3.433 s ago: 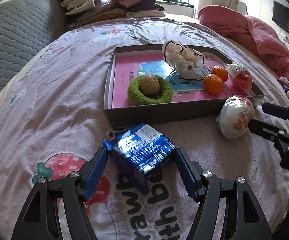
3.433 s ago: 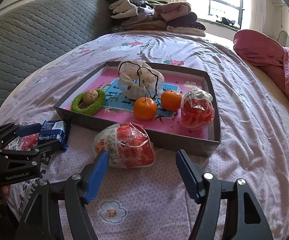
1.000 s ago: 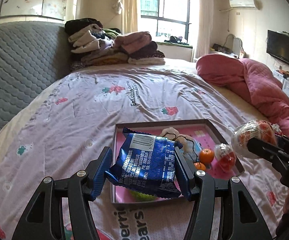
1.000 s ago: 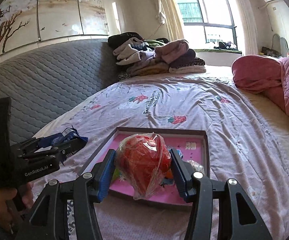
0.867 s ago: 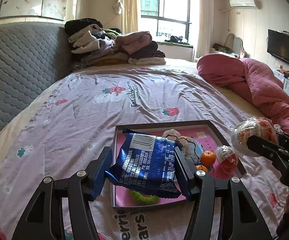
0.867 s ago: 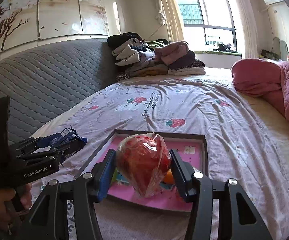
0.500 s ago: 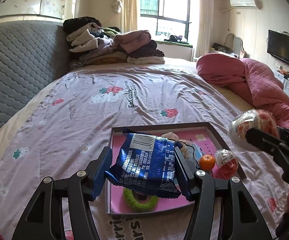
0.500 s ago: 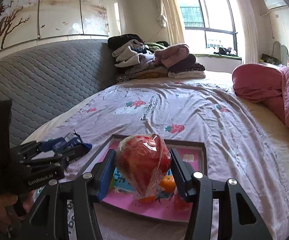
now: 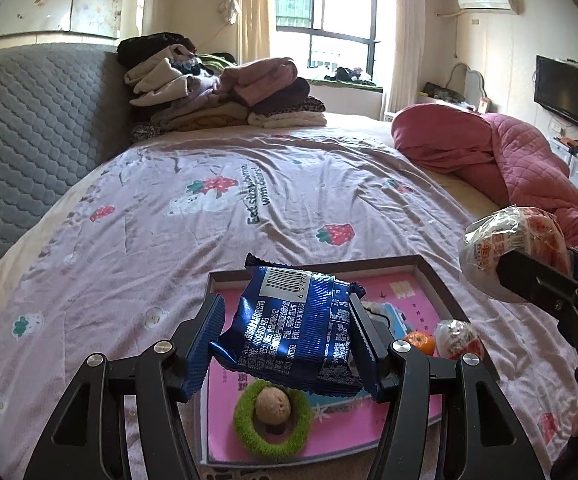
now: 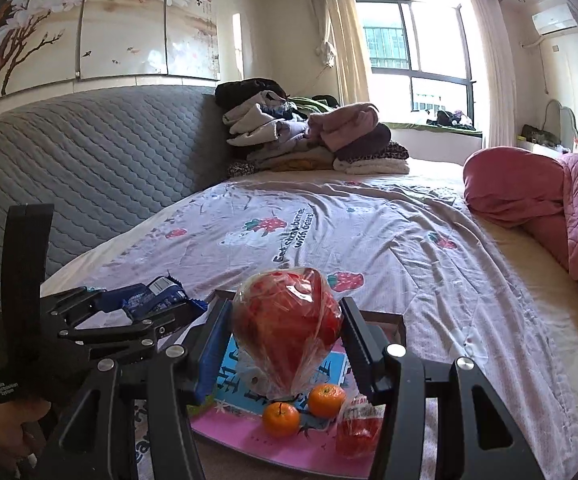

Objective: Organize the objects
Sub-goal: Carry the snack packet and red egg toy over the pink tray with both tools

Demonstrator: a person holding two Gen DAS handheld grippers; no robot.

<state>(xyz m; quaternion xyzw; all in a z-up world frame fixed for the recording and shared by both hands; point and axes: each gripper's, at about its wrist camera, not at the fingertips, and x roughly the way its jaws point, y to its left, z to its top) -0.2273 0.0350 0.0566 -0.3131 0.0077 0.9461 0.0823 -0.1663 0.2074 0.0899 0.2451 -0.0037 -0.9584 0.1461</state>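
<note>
We now hold both snacks up over the tray (image 9: 435, 276), where a few seconds ago they lay on the bed in front of it. Our left hand-held gripper (image 9: 285, 338) is clamped, jaws fairly wide, on the blue snack packet (image 9: 293, 320), which hangs directly above the green ring toy (image 9: 273, 426) in the tray's near corner. Our right hand-held gripper (image 10: 285, 344) is closed about halfway on the red bagged snack (image 10: 287, 324), with the two oranges (image 10: 303, 406) and another red bag (image 10: 357, 426) just below its fingertips. We judge the pick-up finished; what remains is lowering each packet onto bare tray floor and letting go, without burying what already sits there.
</note>
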